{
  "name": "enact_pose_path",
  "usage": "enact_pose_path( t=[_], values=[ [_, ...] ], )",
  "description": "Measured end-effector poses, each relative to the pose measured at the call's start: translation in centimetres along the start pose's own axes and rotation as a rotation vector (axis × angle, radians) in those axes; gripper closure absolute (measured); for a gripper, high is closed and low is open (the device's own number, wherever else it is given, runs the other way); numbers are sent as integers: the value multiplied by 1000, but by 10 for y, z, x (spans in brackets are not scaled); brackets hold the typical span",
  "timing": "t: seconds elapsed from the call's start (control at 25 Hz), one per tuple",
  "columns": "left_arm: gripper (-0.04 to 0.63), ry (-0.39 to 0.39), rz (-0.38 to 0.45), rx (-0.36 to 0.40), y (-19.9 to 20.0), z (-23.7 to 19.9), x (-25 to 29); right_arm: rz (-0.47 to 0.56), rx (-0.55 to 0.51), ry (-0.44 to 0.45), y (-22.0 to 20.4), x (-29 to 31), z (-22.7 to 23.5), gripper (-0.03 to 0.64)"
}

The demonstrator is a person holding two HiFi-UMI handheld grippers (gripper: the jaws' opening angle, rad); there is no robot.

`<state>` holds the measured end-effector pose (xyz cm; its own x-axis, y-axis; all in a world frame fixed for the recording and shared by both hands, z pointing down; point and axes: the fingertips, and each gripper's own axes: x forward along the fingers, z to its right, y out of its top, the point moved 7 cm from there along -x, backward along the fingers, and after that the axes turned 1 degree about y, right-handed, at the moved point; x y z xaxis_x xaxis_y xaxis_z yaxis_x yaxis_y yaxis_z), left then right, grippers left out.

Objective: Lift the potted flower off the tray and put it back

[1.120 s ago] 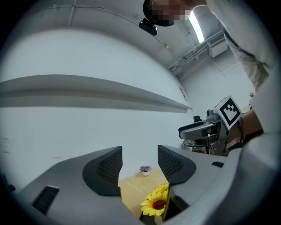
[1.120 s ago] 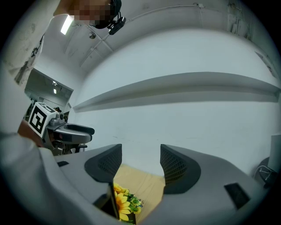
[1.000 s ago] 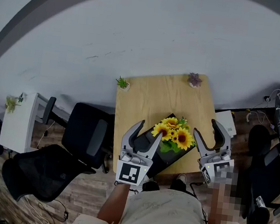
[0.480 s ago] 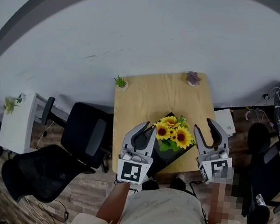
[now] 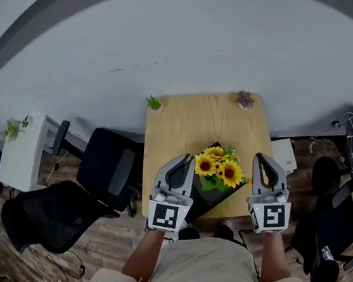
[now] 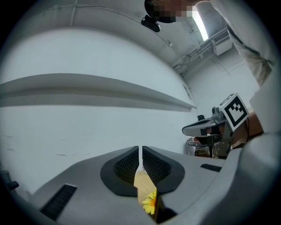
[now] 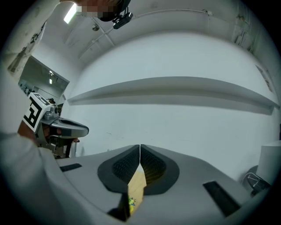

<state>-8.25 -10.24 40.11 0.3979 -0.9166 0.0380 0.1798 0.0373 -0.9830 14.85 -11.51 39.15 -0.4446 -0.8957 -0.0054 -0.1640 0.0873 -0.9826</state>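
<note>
Head view: we see a square light-wood table (image 5: 188, 123) bearing a black rectangular tray (image 5: 206, 202), on which the potted bunch of yellow sunflowers (image 5: 220, 168) stands. We hold the grey left gripper (image 5: 186, 159) just left of the blooms, its jaws closing on nothing, and the grey right gripper (image 5: 265, 158) just right, jaws together, empty.
</note>
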Motion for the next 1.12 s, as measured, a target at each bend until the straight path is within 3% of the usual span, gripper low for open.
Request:
enact_pose_path(
  t=[1.12],
  values=[
    [569,26,-15,-19,-4,-3,2,-37,7,-15,-7,3,1,597]
  ],
)
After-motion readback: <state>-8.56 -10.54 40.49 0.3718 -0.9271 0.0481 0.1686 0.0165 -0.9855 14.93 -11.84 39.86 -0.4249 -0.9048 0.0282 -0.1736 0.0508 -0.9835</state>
